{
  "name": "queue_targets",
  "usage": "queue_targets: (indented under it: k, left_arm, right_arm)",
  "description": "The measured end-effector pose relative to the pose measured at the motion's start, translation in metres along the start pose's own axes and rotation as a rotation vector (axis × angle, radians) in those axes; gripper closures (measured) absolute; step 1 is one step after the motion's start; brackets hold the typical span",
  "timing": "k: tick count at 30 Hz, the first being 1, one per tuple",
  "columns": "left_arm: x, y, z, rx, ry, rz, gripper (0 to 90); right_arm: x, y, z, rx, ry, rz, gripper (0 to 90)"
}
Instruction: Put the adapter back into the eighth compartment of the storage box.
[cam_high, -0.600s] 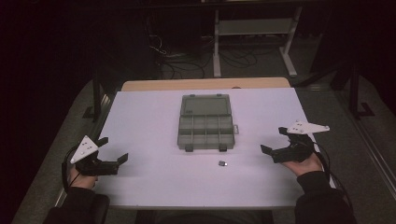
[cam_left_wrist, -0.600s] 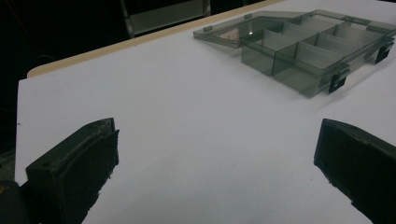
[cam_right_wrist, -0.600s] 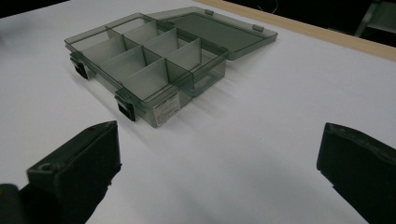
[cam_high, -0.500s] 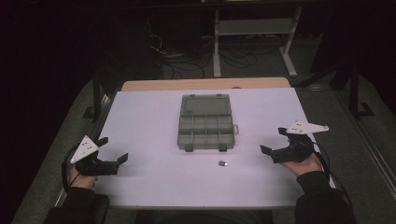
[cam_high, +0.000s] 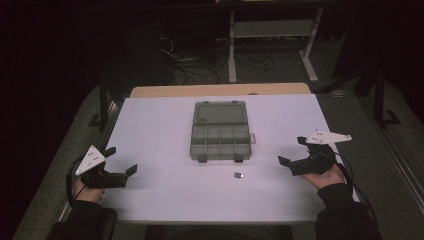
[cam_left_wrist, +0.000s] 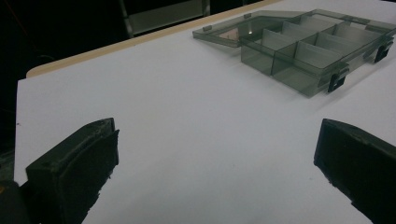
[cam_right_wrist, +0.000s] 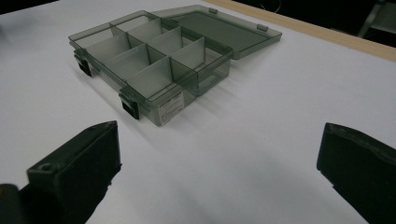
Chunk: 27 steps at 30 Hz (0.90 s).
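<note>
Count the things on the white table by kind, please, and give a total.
Box, open, with compartments: 1
Small dark part: 1
Tools: 2, left and right, both open
Total: 4

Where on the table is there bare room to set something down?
Bare patches: between the left gripper and the organizer box, between the box and the right gripper, and along the near edge. Only the small part in front of the box breaks it.
</note>
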<state>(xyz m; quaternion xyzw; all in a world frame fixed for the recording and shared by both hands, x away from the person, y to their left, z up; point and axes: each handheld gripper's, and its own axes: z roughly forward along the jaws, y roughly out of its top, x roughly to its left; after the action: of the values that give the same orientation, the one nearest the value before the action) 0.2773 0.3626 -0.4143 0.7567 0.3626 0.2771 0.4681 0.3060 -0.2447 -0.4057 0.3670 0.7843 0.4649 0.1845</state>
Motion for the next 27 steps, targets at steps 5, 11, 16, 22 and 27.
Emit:
queue_targets:
  k: [5,11,16,22,27]
  left_arm:
    - [0.0,0.0,0.0,0.001,0.001,0.0,0.0]
    - [0.0,0.0,0.0,0.004,0.002,0.002,0.0]
    - [0.0,0.0,0.001,0.007,0.001,0.004,0.0]
    - [0.0,-0.001,0.001,0.007,0.001,0.002,0.0]
    - [0.0,-0.001,0.001,0.008,0.003,0.002,0.0]
  right_arm:
    - [0.0,0.001,-0.001,0.01,-0.003,-0.004,0.0]
    - [0.001,0.006,-0.003,0.008,0.004,-0.012,0.0]
    - [0.002,0.01,-0.002,0.014,0.011,-0.019,0.0]
    - [0.003,0.017,-0.003,0.037,0.023,-0.031,0.0]
    - [0.004,0.026,-0.002,0.056,0.037,-0.042,0.0]
